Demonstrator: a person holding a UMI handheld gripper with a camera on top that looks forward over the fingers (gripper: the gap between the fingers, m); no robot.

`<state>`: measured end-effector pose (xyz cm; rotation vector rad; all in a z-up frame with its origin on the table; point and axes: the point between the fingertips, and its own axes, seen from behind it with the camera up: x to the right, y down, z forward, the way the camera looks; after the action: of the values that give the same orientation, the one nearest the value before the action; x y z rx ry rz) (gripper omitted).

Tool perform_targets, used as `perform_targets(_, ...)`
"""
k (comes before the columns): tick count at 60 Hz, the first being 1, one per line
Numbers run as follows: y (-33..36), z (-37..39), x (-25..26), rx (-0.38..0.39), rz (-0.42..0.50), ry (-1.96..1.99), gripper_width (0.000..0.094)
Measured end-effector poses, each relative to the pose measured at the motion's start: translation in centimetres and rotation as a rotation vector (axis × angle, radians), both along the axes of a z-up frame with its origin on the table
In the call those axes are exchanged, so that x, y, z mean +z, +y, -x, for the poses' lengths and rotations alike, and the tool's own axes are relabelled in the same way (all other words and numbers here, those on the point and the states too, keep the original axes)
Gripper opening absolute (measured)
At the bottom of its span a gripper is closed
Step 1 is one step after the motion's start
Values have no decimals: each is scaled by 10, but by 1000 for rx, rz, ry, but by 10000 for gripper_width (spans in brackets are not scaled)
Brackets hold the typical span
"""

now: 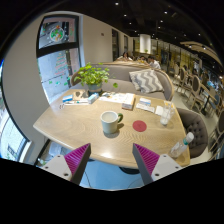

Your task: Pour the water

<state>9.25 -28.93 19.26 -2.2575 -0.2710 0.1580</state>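
Note:
A white mug [109,123] stands on a light wooden table [75,128], near its front middle. A clear plastic bottle [181,147] stands at the table's right front corner, beyond my right finger. A second clear bottle or glass [165,115] stands farther back on the right. My gripper [112,160] is open and empty, well in front of the table and above its front edge, with pink pads on the fingers [76,157]. The mug is beyond the fingers, roughly midway between them.
A red coaster [139,126] lies right of the mug. Books and papers [119,99] lie at the table's back, with a potted plant [92,74] behind. A grey sofa with cushions [146,80] stands beyond the table, a grey chair [196,128] to the right.

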Motion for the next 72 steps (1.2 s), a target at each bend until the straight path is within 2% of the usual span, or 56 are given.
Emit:
perform_targets(12,-9,-80,-46,-44,21,-2,854)
perform_targets(30,27,-233,-107,-178,-8,8,856)
perform_targets(42,79,-324,-113,-237,-103,35,857)
perform_targets(47,96,-376,-139,-254,-135,30,858)
perform_targets(55,125,-379,-152,-271,-155,25,850)
perform_targets(60,133,-380,-159,-270,-156,15,755)
perform_targets(67,143,-387,-169,-271,-165,11,509)
perform_targets(72,146,-387,-167,-270,-183,9,492)
